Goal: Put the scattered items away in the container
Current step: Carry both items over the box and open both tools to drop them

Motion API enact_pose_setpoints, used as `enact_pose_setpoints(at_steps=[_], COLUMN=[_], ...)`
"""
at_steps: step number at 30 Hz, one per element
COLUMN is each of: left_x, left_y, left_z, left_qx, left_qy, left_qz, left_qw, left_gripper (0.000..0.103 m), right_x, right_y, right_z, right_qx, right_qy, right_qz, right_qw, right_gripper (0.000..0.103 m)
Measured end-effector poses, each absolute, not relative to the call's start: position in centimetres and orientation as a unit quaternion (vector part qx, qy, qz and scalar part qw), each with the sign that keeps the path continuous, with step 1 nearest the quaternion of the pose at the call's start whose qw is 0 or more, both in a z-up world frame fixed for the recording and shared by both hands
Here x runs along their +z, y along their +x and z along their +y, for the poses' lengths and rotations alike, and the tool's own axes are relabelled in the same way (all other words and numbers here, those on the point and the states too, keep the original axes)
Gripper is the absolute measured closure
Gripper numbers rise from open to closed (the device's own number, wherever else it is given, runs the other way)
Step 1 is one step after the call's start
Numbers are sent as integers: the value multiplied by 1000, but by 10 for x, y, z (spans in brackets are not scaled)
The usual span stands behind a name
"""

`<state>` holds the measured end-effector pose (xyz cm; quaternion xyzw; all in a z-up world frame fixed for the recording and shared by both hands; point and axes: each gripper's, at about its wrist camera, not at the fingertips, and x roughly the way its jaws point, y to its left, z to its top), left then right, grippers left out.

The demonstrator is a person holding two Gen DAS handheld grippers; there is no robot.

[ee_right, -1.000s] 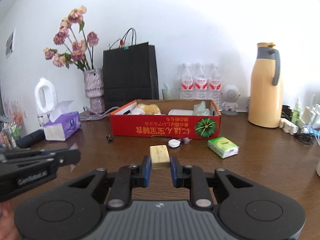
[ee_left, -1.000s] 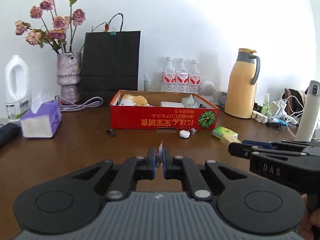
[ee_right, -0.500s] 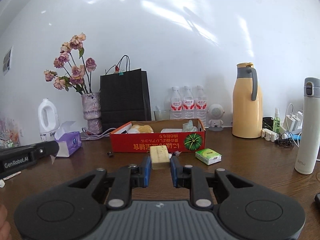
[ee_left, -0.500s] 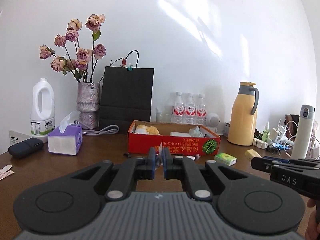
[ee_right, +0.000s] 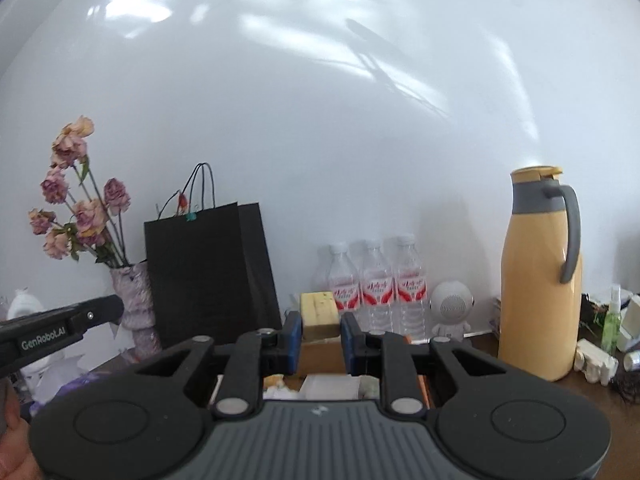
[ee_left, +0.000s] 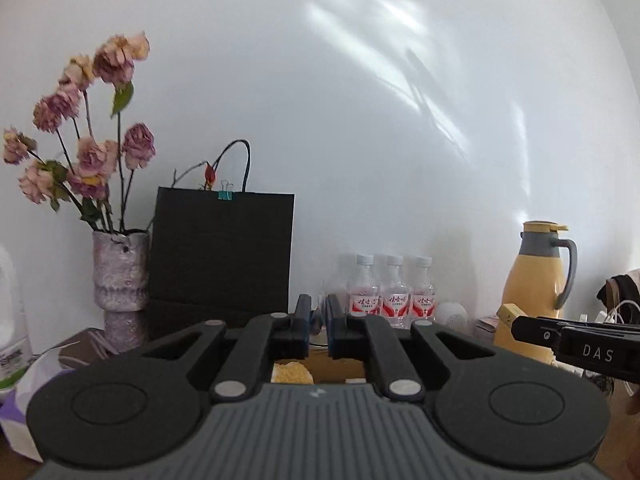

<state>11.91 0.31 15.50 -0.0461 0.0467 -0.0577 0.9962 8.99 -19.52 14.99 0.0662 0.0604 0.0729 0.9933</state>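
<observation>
My right gripper (ee_right: 320,326) is shut on a tan rectangular block (ee_right: 319,314) and holds it above the cardboard box (ee_right: 320,354), whose inside shows below the fingers. My left gripper (ee_left: 317,322) is shut on a small thin packet (ee_left: 317,322), barely visible between the pads, also over the box (ee_left: 332,366). A yellow fluffy item (ee_left: 292,373) lies in the box. The right gripper's tip with the block shows at the right of the left wrist view (ee_left: 508,316).
Behind the box stand a black paper bag (ee_right: 208,272), three water bottles (ee_right: 374,284), a vase of dried roses (ee_left: 120,280), a yellow thermos jug (ee_right: 540,280) and a small white speaker (ee_right: 452,308). A tissue pack (ee_left: 20,412) lies at the left.
Both grippers have moved forward and up toward the box, still holding their items. The table front and the loose items on it have dropped out of view.
</observation>
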Motion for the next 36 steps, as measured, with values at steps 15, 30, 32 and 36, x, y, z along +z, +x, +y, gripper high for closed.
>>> enact_pose_setpoints(at_steps=[15, 30, 32, 36], left_x=[87, 82, 86, 93], left_y=[368, 381, 375, 363], left_z=[29, 21, 17, 11], left_qx=[-61, -18, -7, 8], left_qy=[-53, -34, -38, -33], left_qz=[514, 583, 585, 580], left_qw=[854, 812, 810, 814], left_gripper=[94, 0, 0, 0], right_x=[96, 102, 106, 113], right_y=[346, 362, 356, 344], right_z=[-206, -180, -176, -175], right_qx=[112, 58, 55, 50], right_qy=[58, 62, 53, 50], right_qz=[544, 590, 591, 584], right_qw=[829, 803, 803, 809], right_gripper=[84, 20, 20, 19])
